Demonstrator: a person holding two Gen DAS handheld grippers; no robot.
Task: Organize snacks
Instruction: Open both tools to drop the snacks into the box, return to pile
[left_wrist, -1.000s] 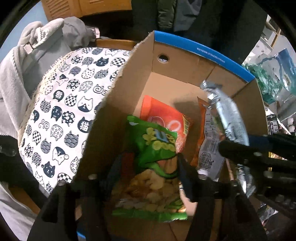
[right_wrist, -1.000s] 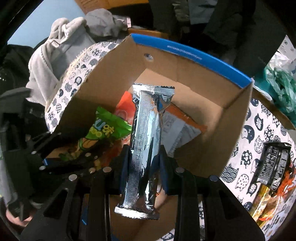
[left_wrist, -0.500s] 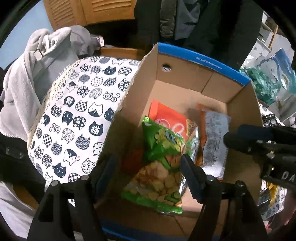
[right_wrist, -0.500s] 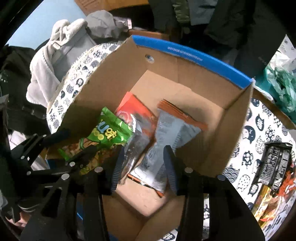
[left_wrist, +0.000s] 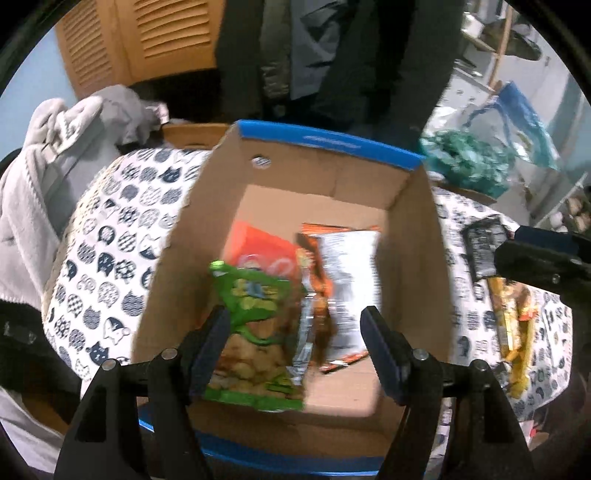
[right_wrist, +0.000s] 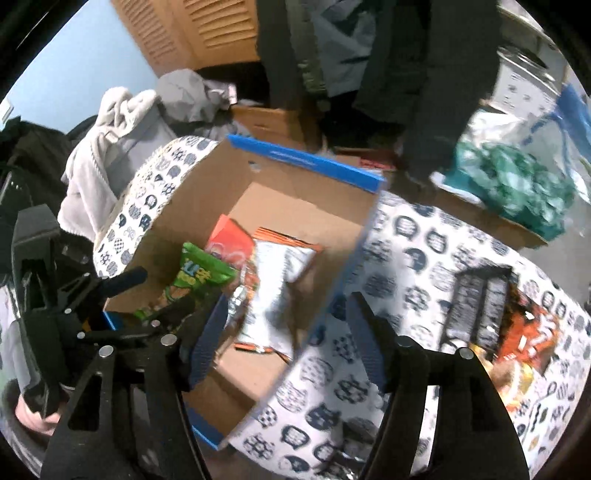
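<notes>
So both grippers are up over the open cardboard box with the blue rim (left_wrist: 325, 142) and neither has anything in it. The left gripper (left_wrist: 295, 343) has its jaws wide, with the green chip bag (left_wrist: 255, 325) lying loose below them on the box floor. The right gripper (right_wrist: 284, 332) has just been opening its jaws, nothing between them now, and they straddle the box's near wall. The thin silver foil packet (left_wrist: 304, 332) it let go of sits wedged between the green bag and the white and orange snack pouch (left_wrist: 347, 280), with an orange-red bag (left_wrist: 258, 251) behind.

More snacks are still out on the cat-print tablecloth surface (right_wrist: 417, 236) to the right: a black packet (right_wrist: 476, 306) and an orange one (right_wrist: 532, 332).

What I'd worry about: the packs in the box are already overlapping at angles, so dropping more on top probably turns it into a heap rather than anything organized. The right jaws are also close to the box wall, so a sideways swing toward the loose packets could nudge the box
</notes>
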